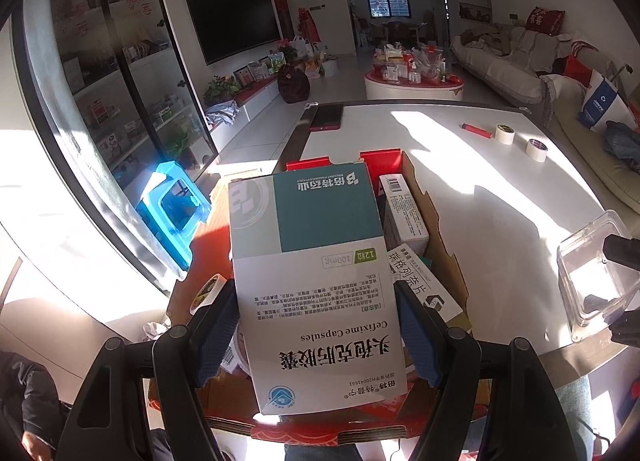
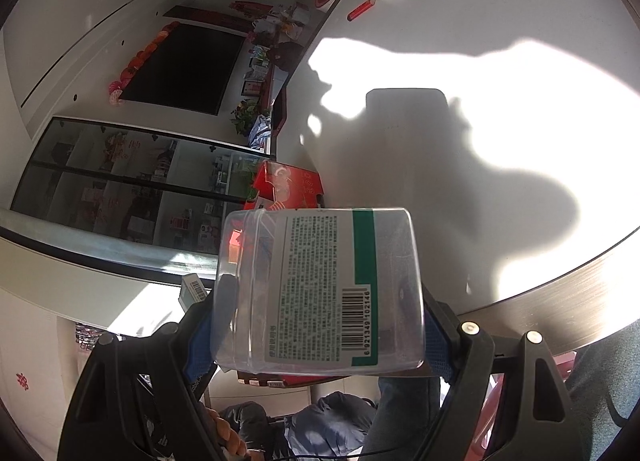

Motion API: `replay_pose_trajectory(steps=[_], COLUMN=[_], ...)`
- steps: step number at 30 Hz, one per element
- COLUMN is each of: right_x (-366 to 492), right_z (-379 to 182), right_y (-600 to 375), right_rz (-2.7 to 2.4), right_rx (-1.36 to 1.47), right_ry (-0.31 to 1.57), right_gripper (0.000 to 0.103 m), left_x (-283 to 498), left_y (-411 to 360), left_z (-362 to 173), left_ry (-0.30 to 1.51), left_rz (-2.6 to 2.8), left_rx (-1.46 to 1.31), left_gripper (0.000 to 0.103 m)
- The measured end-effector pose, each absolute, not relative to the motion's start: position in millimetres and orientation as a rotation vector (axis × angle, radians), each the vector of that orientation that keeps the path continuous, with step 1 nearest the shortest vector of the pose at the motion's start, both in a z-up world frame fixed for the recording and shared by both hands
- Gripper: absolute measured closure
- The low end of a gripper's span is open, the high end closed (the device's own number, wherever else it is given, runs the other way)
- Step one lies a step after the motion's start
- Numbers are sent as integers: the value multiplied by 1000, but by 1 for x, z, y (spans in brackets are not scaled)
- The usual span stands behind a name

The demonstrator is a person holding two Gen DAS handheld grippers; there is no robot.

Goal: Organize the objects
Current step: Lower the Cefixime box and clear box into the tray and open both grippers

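My left gripper (image 1: 316,325) is shut on a white and teal Cefixime medicine box (image 1: 308,269) and holds it over an open cardboard box (image 1: 444,245) with red flaps. Other medicine boxes (image 1: 404,213) lie inside the cardboard box. My right gripper (image 2: 320,325) is shut on a clear plastic container (image 2: 320,289) with a printed label and barcode, held above the white table (image 2: 500,141). The same container and the right gripper show at the right edge of the left wrist view (image 1: 596,273).
Two tape rolls (image 1: 520,141) and a red stick (image 1: 476,130) lie on the far part of the table. A dark phone (image 1: 326,117) lies at the far edge. Another tape roll (image 1: 206,291) sits left of the cardboard box. A blue stool (image 1: 174,205) stands on the floor.
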State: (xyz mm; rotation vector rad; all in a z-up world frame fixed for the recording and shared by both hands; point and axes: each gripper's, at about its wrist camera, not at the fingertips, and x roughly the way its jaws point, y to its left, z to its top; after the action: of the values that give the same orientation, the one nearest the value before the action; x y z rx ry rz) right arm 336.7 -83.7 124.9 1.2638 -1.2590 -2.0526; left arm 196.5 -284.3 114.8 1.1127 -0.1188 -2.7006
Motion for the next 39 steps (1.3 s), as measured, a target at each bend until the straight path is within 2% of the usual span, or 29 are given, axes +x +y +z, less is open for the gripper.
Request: replay_pose_trajectory(steps=[5,9,11,23,25,28,30,32,35,39], right_x=[314,293,282,237,235,235,233,229,216,199], right_z=[147,165,172,170,174,194,206,207,180,130], right_y=[-118,-158,-179,-264,-262,-240,-224,-208,-174,-111], right_rz=[-2048,-2019,-2004,-1958,-2009,-2179,-2319,-2447,-2635,-2759], right_rx=[1235,1226,1221,1311,1314,1202,1146,1128,1220,1310], right_ry=[-1127,-998,-939,-691,-645,-574,-462,-314,-109,-57], right_gripper=[20,20,20,20,18,9,2,0,0,0], left_x=[198,200,199,167,164,162,161,159,158,157], left_y=[-328,-345,-346,-339,-339,-336,-331,-325,-319,-319], left_z=[105,100,101,105,104,105,109,113,125,145], left_ry=[56,127,140,132,130,113,90,100,235,632], left_rz=[-2632,-2607,-2617,-2656,-2642,-2625,-2629,-2658,-2778,-2999], left_rx=[1143,1152,1149,1130,1155,1159,1133,1128,1114,1078], left_gripper=[24,24,28,28,22,4,2,0,0,0])
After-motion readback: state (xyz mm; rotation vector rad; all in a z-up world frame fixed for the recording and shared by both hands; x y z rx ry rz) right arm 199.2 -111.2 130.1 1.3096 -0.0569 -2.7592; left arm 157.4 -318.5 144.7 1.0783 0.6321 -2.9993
